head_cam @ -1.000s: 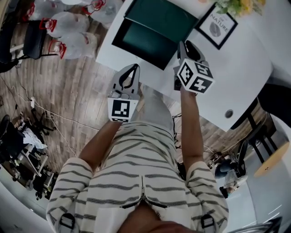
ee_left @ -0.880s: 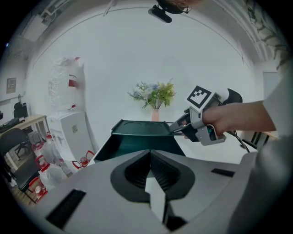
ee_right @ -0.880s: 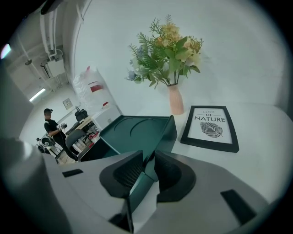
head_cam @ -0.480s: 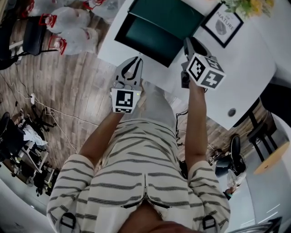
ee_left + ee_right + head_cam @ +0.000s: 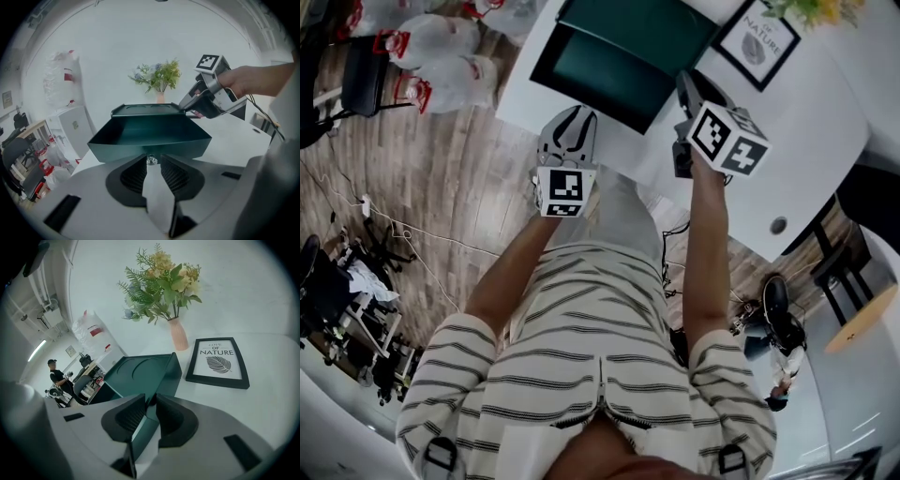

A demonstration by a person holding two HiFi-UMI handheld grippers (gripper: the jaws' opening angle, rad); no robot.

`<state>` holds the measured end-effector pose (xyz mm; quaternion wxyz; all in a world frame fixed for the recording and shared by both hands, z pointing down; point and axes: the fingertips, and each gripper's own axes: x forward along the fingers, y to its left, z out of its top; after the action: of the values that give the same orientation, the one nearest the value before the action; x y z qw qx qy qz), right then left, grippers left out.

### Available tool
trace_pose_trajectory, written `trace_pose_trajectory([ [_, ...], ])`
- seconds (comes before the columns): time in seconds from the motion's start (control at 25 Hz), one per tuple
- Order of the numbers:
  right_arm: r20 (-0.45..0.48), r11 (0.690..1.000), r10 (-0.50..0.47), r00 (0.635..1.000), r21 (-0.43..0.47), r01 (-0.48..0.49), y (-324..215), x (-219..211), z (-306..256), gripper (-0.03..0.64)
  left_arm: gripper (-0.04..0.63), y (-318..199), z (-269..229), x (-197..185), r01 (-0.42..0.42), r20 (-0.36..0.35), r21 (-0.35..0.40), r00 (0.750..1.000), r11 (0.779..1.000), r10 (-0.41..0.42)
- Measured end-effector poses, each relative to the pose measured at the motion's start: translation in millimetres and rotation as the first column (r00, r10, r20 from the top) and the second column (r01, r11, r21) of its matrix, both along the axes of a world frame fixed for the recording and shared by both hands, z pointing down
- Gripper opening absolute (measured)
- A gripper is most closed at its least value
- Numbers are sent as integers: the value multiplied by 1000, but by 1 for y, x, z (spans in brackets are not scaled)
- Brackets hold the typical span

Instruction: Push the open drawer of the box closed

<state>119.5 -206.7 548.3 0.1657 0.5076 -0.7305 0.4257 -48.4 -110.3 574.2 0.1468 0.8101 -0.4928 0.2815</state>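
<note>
As the head view shows, the drawer (image 5: 600, 80) stands open on the table (image 5: 825, 122); closing not yet done. Left gripper view: left claw (image 5: 152, 158) narrowly parted at the knob (image 5: 151, 161). Right gripper view: right claw (image 5: 150, 397) parted astride the box (image 5: 140, 371) corner.

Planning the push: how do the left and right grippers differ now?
The left gripper faces the open drawer, knob at its tips; the right gripper sits at the box corner. The left is mostly off the table, the right over it. Both have jaws narrowly apart.
</note>
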Motion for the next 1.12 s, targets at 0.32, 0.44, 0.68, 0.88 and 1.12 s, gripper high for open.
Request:
trace_pose_trajectory([
  [0.32, -2, 1000, 11, 1000, 15, -11, -4, -2, -1, 86, 82, -6, 14, -2, 11, 14, 0, 1000, 1000, -11],
  [0.44, 10, 1000, 12, 1000, 8, -12, -3, -1, 0, 86, 75, -7, 16, -1, 9, 17, -1, 1000, 1000, -9],
  [0.68, 18, 1000, 19, 1000, 4, -19, -2, -1, 3, 86, 71, -7, 15, -1, 8, 7, -7, 1000, 1000, -8],
  [0.88, 12, 1000, 18, 1000, 10, -18, -1, -1, 0, 86, 71, -6, 9, 0, 1, 7, 1, 1000, 1000, -1],
  [1.12, 10, 1000, 26, 1000, 11, -26, -2, -1, -1, 84, 71, -8, 5, 1, -2, 4, 7, 1000, 1000, 2],
])
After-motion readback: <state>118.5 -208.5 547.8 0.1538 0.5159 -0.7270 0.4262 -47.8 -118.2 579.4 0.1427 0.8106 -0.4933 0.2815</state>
